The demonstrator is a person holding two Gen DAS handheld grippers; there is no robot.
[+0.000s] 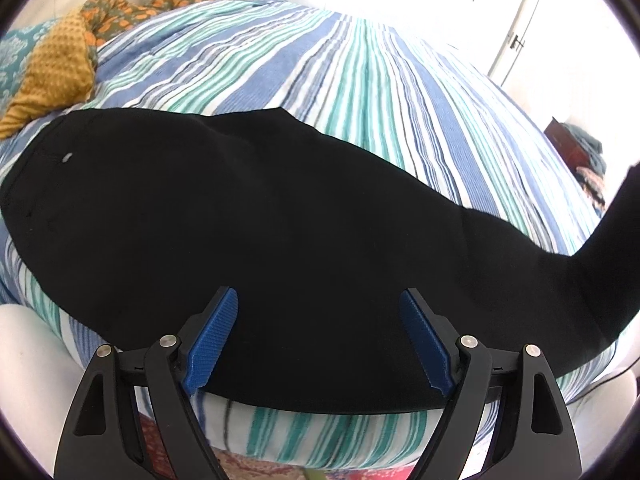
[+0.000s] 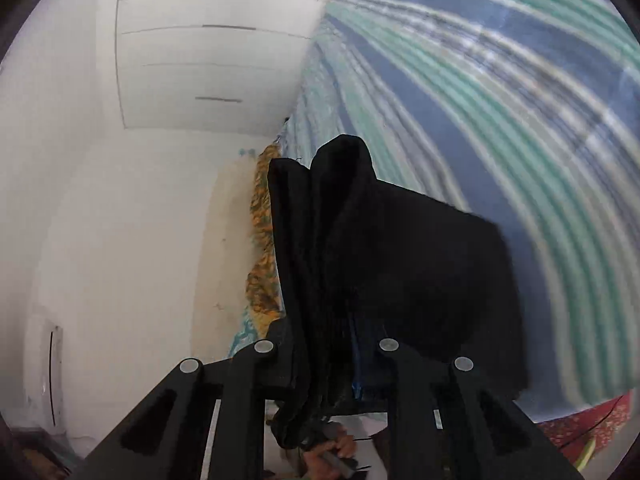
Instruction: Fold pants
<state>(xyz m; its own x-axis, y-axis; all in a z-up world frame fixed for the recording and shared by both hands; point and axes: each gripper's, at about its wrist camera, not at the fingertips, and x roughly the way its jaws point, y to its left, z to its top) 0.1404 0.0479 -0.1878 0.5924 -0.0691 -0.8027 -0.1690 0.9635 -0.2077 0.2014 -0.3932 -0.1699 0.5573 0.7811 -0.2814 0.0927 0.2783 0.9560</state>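
Black pants (image 1: 280, 216) lie flat across a striped bed, waist end at the left, legs running off to the right and lifting up at the right edge. My left gripper (image 1: 320, 336) is open, its blue pads (image 1: 212, 344) spread over the near edge of the pants, holding nothing. My right gripper (image 2: 340, 360) is shut on the bunched black fabric of the pants (image 2: 380, 264), which it holds lifted off the bed; the cloth hides its fingertips.
The bedspread (image 1: 360, 80) has blue, teal and white stripes. A mustard knit cloth (image 1: 52, 76) and an orange floral fabric (image 1: 168, 0) lie at the far left. White cabinet doors (image 2: 208, 48) and a wall stand beside the bed. A red patterned cloth (image 2: 580, 428) lies below.
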